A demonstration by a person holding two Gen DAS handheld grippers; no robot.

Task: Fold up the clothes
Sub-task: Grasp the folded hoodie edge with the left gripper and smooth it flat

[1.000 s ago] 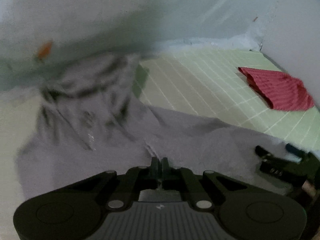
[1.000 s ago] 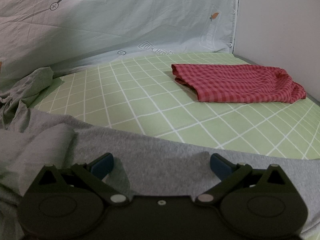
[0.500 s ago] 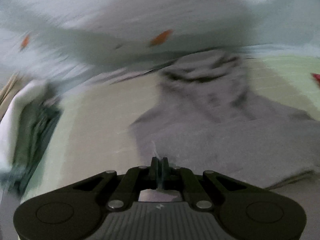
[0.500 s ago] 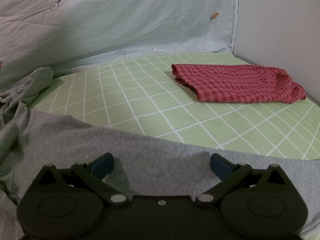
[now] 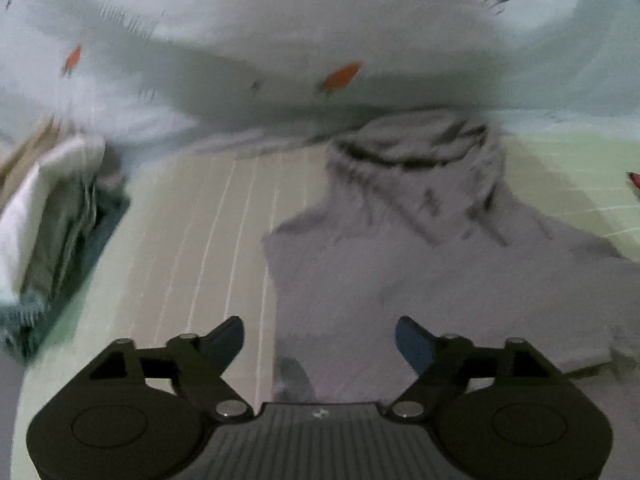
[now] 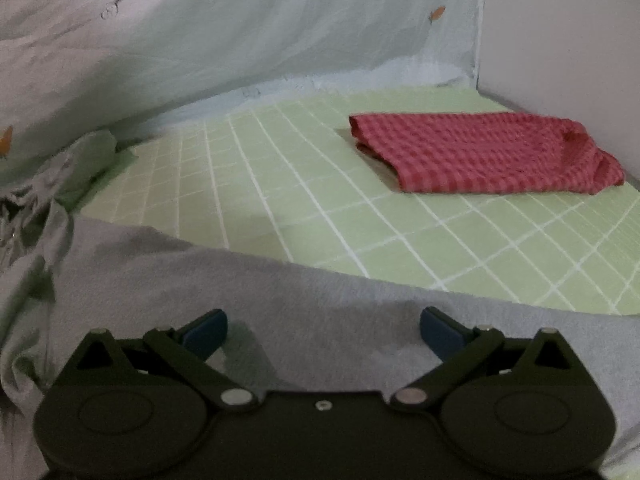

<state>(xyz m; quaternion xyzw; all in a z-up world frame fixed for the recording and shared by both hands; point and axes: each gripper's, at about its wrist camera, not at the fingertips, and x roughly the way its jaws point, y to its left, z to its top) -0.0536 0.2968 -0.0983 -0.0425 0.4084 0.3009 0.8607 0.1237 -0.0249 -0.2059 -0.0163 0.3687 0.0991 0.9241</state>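
A grey garment (image 5: 420, 264) lies spread on the green checked bed sheet (image 5: 208, 216), with a crumpled part at its far end by the quilt. My left gripper (image 5: 319, 336) is open and empty, just above the garment's near left edge. The left wrist view is blurred. In the right wrist view the same grey garment (image 6: 280, 292) lies flat under my right gripper (image 6: 323, 330), which is open and empty.
A folded red checked garment (image 6: 480, 152) lies at the far right of the sheet (image 6: 320, 184), near a white wall (image 6: 560, 20). A pale quilt with small orange prints (image 6: 220, 28) rises along the back. A pile of clothes (image 5: 52, 220) sits at the left.
My left gripper was shut on the grey garment's edge, swung left with it, and has now opened and let go. My right gripper has shifted slightly and stays open.
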